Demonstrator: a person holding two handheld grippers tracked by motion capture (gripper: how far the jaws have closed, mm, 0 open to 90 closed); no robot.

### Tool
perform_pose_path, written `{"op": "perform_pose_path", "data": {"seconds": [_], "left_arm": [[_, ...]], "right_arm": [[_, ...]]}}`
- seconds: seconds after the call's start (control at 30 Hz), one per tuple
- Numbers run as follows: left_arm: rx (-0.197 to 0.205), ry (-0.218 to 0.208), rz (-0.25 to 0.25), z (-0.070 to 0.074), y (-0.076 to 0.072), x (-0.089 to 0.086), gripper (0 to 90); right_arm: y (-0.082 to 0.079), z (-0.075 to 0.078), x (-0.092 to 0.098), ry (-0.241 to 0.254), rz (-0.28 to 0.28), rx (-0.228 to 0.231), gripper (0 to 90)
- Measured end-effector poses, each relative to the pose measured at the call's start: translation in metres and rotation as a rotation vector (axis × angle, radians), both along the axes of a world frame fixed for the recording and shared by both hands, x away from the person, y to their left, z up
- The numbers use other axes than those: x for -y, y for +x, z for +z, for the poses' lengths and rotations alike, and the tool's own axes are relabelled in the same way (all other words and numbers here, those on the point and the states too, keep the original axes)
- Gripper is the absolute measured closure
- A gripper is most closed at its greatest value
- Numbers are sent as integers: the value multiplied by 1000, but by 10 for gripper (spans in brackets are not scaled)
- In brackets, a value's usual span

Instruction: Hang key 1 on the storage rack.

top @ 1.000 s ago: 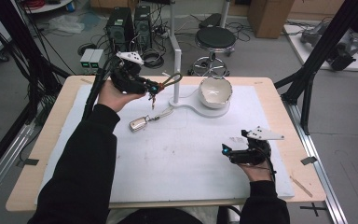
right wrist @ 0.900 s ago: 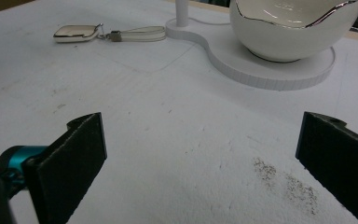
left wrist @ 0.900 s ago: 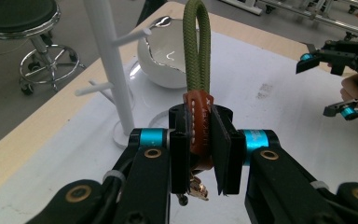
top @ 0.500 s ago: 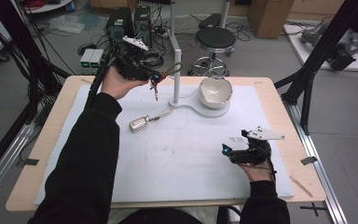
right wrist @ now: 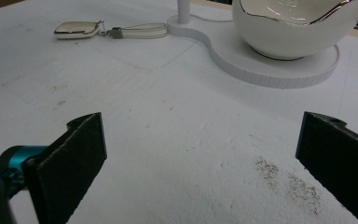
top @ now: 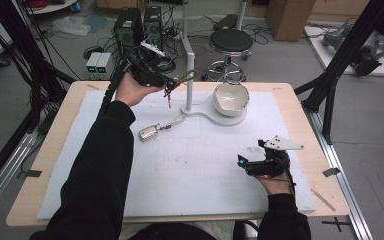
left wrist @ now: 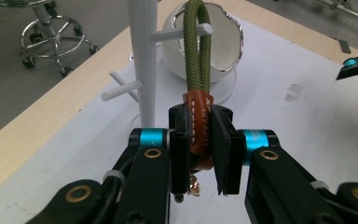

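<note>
Left gripper [left wrist: 199,154]: jaws clamped on the brown stitched leather tab [left wrist: 200,128] of an olive-green braided cord loop [left wrist: 196,51]; the loop rises from the tab and hangs over a short peg of the white upright peg stand [left wrist: 144,60]; small metal keys [top: 169,95] dangle beneath the gripper in the high view; the gripper [top: 152,76] is held above the far left part of the counter [top: 55,130], just beside the stand's post [top: 188,75].

Right gripper [right wrist: 200,154]: jaws wide apart, nothing between them; it sits low over the white mat [right wrist: 168,130] at the near right of the counter, gripper [top: 252,162] held in the person's right hand [top: 275,175], well apart from the stand.

Surroundings: a white bowl with a silvery rim [top: 231,97] rests on the stand's flat white base [top: 215,116]; a pale metallic key fob on a white strap [top: 150,132] lies flat on the mat, near the base and left of it; the same fob [right wrist: 77,29] shows ahead of the right gripper.
</note>
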State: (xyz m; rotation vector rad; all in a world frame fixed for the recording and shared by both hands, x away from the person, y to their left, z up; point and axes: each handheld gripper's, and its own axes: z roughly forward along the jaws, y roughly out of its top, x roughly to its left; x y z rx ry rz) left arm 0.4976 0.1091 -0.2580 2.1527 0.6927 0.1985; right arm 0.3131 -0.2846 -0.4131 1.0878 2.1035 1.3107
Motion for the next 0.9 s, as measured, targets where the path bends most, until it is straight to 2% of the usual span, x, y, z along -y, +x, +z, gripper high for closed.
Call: {"op": "perform_pose_path", "data": {"seconds": [0.2, 0.37, 0.47, 0.6, 0.67, 0.8, 0.9], "left_arm": [[-11, -7, 4, -6, 5, 2, 780], [-4, -3, 17, -9, 7, 3, 780], [-2, 10, 11, -12, 9, 4, 779], [-13, 3, 25, -17, 13, 5, 780], [-15, 18, 23, -20, 16, 6, 779], [-20, 7, 32, -23, 15, 11, 776], [-10, 21, 41, -25, 14, 13, 771]], "right_arm": [[0, 0, 0, 1, 0, 1, 8], [1, -1, 0, -7, -4, 0, 7], [2, -1, 1, -7, -5, 4, 7], [2, -2, 1, -11, -4, -3, 7], [3, -3, 2, -6, -8, -6, 7], [3, -3, 4, -4, -13, -4, 7], [3, -3, 3, -8, -11, -3, 7]]}}
